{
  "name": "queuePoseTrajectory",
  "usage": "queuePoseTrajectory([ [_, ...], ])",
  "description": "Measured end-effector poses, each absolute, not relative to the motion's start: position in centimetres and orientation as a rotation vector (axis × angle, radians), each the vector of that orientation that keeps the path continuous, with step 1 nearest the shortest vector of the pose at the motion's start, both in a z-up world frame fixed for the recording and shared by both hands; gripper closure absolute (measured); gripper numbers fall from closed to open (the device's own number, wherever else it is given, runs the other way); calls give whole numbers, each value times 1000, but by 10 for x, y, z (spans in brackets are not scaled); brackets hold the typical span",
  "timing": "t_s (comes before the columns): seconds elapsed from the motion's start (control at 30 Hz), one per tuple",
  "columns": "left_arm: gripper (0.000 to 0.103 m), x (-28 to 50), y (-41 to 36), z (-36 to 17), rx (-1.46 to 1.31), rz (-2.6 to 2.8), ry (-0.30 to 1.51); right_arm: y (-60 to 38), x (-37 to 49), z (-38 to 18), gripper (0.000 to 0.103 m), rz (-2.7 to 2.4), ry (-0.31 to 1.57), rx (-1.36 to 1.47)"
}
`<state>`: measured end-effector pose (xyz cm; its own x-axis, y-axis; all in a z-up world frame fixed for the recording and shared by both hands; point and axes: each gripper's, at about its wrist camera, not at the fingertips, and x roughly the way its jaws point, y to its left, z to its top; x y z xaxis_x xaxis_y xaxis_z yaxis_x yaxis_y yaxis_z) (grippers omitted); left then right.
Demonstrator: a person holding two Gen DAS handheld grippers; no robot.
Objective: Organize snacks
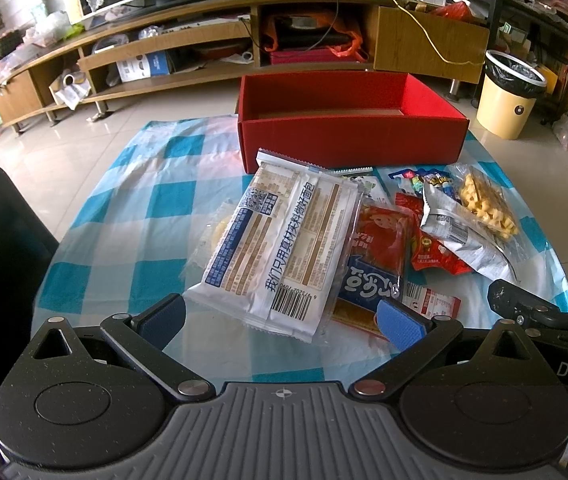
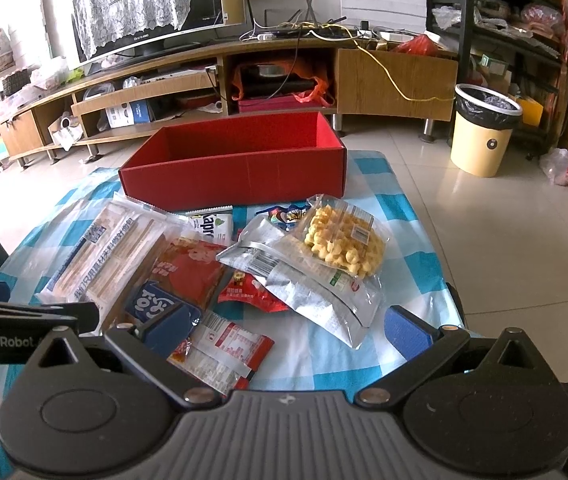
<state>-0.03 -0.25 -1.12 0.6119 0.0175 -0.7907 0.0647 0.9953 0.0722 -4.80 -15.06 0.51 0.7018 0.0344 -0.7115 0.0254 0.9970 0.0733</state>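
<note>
The counter (image 1: 124, 216), under a blue-checked cloth, carries an empty red box (image 1: 348, 136) at its far edge, evidently the destination. The snacks lie heaped just before it: a large white bread packet (image 1: 280, 248), a silver pouch (image 2: 304, 284), a clear bag of yellow puffs (image 2: 344, 244), small red sachets (image 2: 252, 292). Both left tongs (image 1: 280, 320) and right tongs (image 2: 288, 324) stand apart and empty at the near edge, seemingly poised for a first pick.

The box (image 2: 240, 164) is plain red, on a cloth (image 1: 140, 200) checked blue and white. One packet (image 1: 280, 240) is white with tan and blue print; another (image 2: 344, 244) shows yellow snacks. The bin (image 2: 480, 136) is cream.
</note>
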Motion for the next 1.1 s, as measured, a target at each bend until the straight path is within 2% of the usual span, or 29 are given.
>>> queuePoseTrajectory([
  [1.1, 0, 31, 0, -20, 154, -30, 942, -149, -18, -18, 2, 147, 857, 36],
])
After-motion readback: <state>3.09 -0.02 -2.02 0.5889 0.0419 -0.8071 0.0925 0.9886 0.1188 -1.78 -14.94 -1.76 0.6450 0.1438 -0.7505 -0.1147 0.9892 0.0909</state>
